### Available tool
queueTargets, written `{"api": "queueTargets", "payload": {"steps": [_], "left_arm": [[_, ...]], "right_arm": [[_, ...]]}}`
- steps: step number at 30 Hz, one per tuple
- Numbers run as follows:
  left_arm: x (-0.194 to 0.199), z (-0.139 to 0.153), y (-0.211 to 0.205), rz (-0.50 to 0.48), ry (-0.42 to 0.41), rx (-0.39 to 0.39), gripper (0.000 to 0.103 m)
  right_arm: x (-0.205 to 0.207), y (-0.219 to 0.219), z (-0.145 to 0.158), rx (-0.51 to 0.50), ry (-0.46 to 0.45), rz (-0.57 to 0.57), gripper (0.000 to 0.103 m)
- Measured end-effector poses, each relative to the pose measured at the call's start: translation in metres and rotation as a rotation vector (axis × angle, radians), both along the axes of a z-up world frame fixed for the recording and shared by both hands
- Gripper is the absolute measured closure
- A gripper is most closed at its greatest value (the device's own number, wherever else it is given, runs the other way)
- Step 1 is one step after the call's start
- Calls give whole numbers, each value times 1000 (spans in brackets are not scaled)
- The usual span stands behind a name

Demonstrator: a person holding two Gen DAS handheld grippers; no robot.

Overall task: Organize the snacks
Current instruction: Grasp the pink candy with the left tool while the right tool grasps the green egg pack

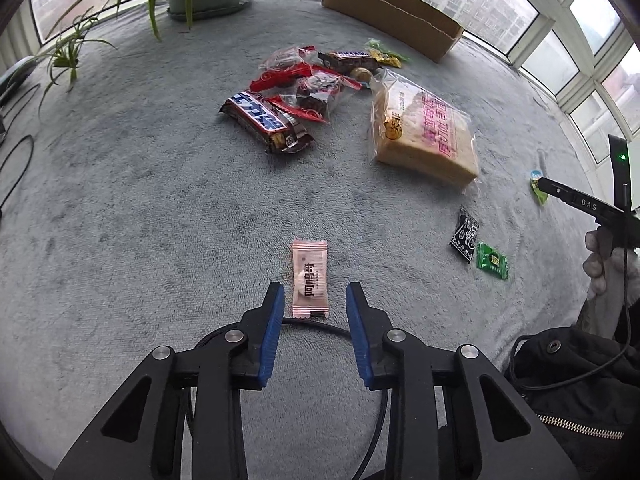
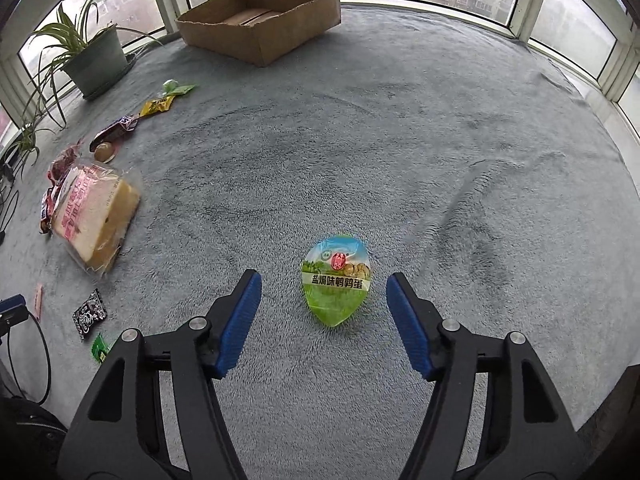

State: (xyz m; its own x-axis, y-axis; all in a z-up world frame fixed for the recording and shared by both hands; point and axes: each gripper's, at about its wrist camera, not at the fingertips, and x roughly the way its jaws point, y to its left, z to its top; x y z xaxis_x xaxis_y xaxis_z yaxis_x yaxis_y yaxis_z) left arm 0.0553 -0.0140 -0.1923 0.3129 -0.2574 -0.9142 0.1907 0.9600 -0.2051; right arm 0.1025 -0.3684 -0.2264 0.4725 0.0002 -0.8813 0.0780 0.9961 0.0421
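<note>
Hovering left tongs: the left tongs [image 1: 315, 294] hang spread apart over the grey fleece blanket [image 1: 140, 200], holding nothing; the near end of the pale pink sachet with dark lettering [image 1: 309, 278] lies between the blue pads [image 1: 274, 320].
Right tongs: the right tongs [image 2: 323, 296] stand wide apart and empty, with the green teardrop-shaped sealed snack cup [image 2: 337, 279] on the blanket between the fingertips, touching neither.
Snack pile: the brown chocolate bar with blue lettering [image 1: 266, 122] lies beside red-and-clear wrapped sweets [image 1: 308, 84]; a second, smaller brown bar [image 1: 349, 60] and a yellow packet [image 1: 385, 57] lie beyond them.
Bread: the clear-wrapped sliced loaf with pink print [image 1: 424, 132] rests to the right of the pile.
Small packets: the black patterned sachet [image 1: 464, 234] and the small green sachet [image 1: 493, 260] lie just beside each other.
Box: the open brown cardboard box [image 2: 260, 20] sits by the windows, well apart from the snacks.
Plant: the grey-green potted spider plant [image 2: 96, 58] stands left of the box.
</note>
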Motion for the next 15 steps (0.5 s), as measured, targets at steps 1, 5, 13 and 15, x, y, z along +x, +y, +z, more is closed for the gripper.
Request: {"api": "queueTargets", "payload": {"steps": [1, 5, 13, 15], "left_arm": [[1, 0, -1, -4, 0, 4, 73], [7, -7, -9, -22, 9, 46, 73], [12, -17, -18, -45, 19, 99, 80], [13, -17, -18, -45, 6, 114, 83]], "right_arm": [[1, 0, -1, -4, 2, -1, 35], [6, -1, -7, -6, 16, 1, 35], [13, 1, -12, -6, 26, 11, 35], [14, 3, -15, -11, 31, 20, 35]]}}
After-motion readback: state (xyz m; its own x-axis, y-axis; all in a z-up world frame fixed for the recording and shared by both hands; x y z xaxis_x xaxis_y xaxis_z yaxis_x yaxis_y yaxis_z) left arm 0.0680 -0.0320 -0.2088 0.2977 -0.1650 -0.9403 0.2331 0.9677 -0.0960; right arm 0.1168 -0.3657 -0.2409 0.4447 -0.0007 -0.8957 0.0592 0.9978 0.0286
